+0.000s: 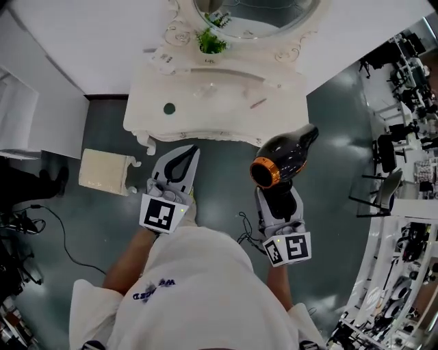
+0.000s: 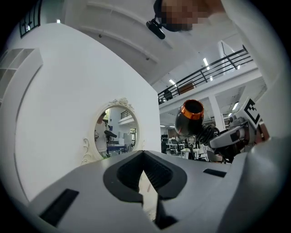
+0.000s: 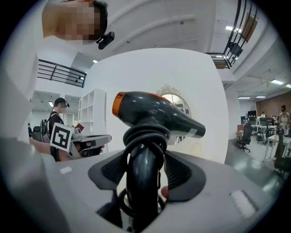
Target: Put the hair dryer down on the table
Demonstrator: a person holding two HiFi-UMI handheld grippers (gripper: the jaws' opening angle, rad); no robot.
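Observation:
The black hair dryer (image 1: pixel 284 158) with an orange ring at its rear hangs over the grey floor, just in front of the white dressing table (image 1: pixel 205 102). My right gripper (image 1: pixel 279 197) is shut on its handle, with the cord coiled round the handle (image 3: pixel 144 136). The right gripper view shows the hair dryer's body (image 3: pixel 154 113) lying level above the jaws of the right gripper (image 3: pixel 145 157). My left gripper (image 1: pixel 194 149) is beside it on the left, its tips together and nothing between them. The left gripper view has the left gripper (image 2: pixel 143 153) low in the middle and the hair dryer (image 2: pixel 191 119) to its right.
On the tabletop are a small green plant (image 1: pixel 211 42), a dark round object (image 1: pixel 169 107) and a thin pinkish stick (image 1: pixel 258 103), below an oval mirror (image 1: pixel 253 14). A cream box (image 1: pixel 106 171) stands on the floor at the left. Chairs and desks (image 1: pixel 404 157) fill the right side.

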